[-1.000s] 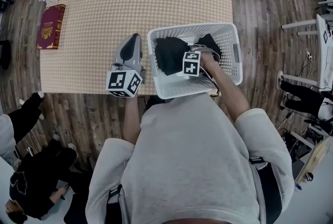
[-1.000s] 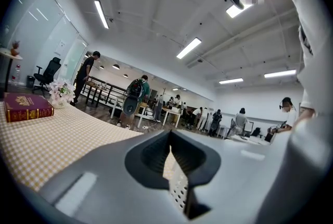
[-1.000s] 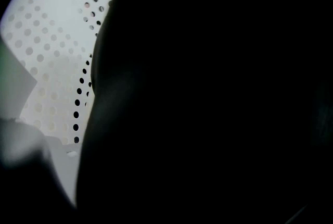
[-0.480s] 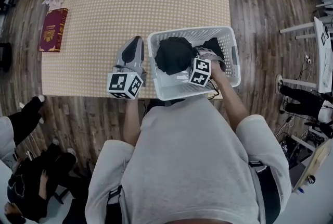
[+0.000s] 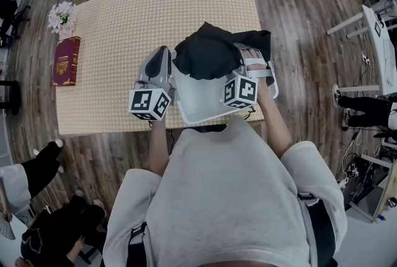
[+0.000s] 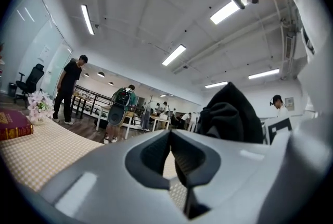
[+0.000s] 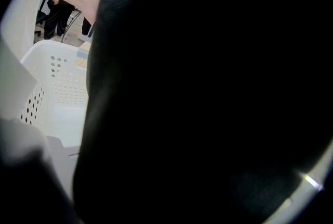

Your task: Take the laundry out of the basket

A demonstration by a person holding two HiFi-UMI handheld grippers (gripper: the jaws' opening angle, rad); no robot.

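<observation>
A black garment (image 5: 208, 54) hangs bunched above the white laundry basket (image 5: 198, 107), lifted clear of its far rim. My right gripper (image 5: 243, 56) is shut on this cloth at the basket's right side, its marker cube toward me. In the right gripper view the black garment (image 7: 208, 103) fills nearly the whole picture and hides the jaws; the perforated basket wall (image 7: 52, 82) shows at the left. My left gripper (image 5: 162, 53) rests just left of the basket with its jaws together and nothing between them. The left gripper view shows the garment (image 6: 229, 116) raised beyond the left gripper (image 6: 170, 134).
The basket stands at the near right of a checked table (image 5: 124, 23). A red book (image 5: 66, 59) and a bunch of flowers (image 5: 62, 16) lie at the table's far left. People sit on the floor at the lower left; white furniture stands at the right.
My right gripper closed on the black garment inside the basket and raised it above the rim. The left gripper stayed beside the basket.
</observation>
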